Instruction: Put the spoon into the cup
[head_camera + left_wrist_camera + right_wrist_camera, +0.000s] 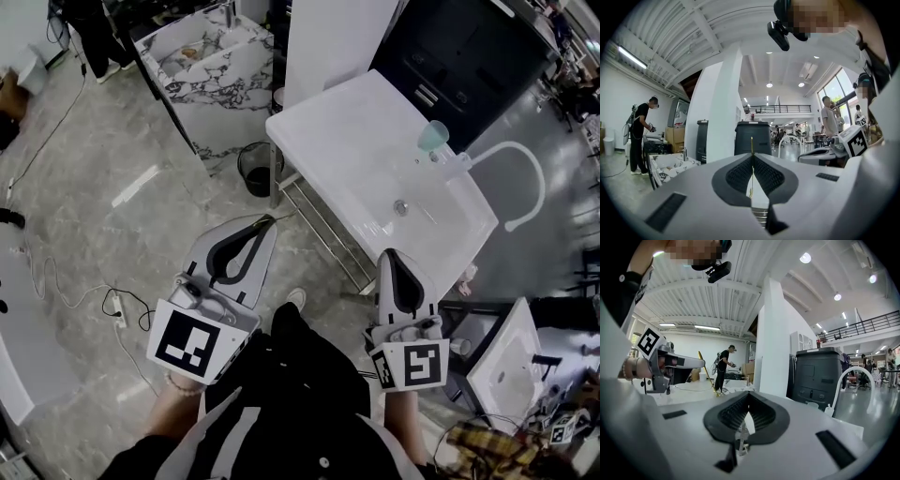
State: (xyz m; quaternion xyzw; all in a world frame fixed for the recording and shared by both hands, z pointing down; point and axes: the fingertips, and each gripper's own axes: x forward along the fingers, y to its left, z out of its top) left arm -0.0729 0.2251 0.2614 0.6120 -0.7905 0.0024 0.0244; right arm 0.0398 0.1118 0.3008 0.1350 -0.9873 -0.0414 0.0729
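No text seems legible anywhere; distant surfaces are too blurred

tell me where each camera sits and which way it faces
head view: on the person's head, looking steeply down at the sink and cup; left gripper, right gripper and forearms show.
left gripper view: on the left gripper, level along its jaws shut on the spoon; right gripper shows at right.
right gripper view: on the right gripper, along its shut jaws; left gripper shows at left.
shared: both gripper views face the dark cabinet.
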